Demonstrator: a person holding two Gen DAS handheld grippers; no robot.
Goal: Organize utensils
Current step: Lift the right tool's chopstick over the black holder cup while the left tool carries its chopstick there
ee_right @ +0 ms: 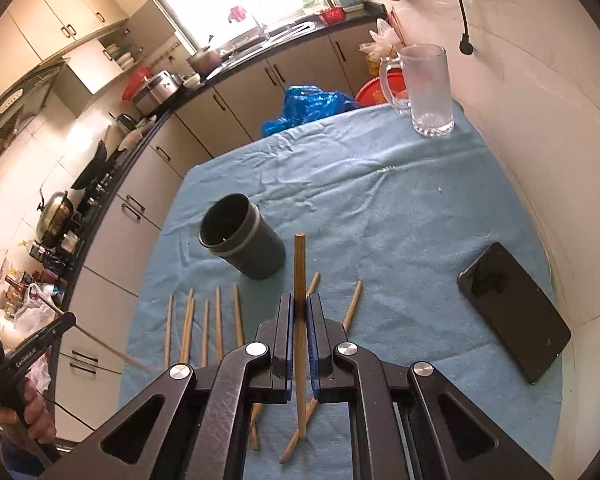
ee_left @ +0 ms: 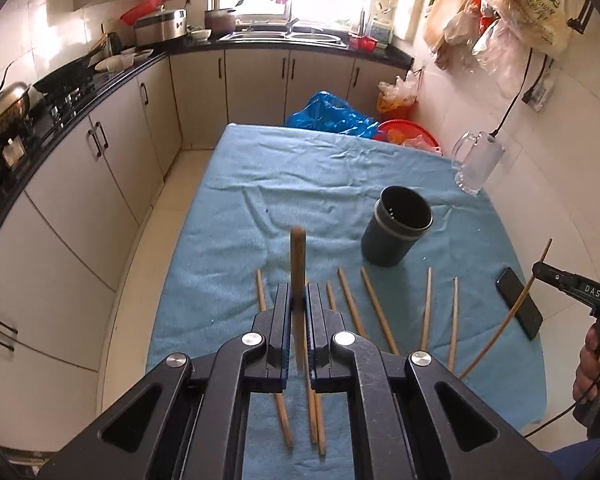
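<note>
We hold one chopstick in each gripper above the blue cloth [ee_left: 260, 184]. Our left gripper [ee_left: 299, 300] is clamped on a chopstick [ee_left: 297, 256], and our right gripper [ee_right: 299, 308] is clamped on another chopstick [ee_right: 299, 272]; both sticks stand upright between the pads. The dark holder cup [ee_left: 396, 228] stands empty just beyond the loose chopsticks [ee_left: 374, 308] lying in a row on the cloth, with nothing between it and us. A glass mug [ee_left: 476, 164] stands near the far right corner, well apart from the cup. A phone [ee_right: 514, 312] lies at the right edge. The right wrist view shows the phone whole; the left wrist view catches only its edge behind the right-held stick.
</note>
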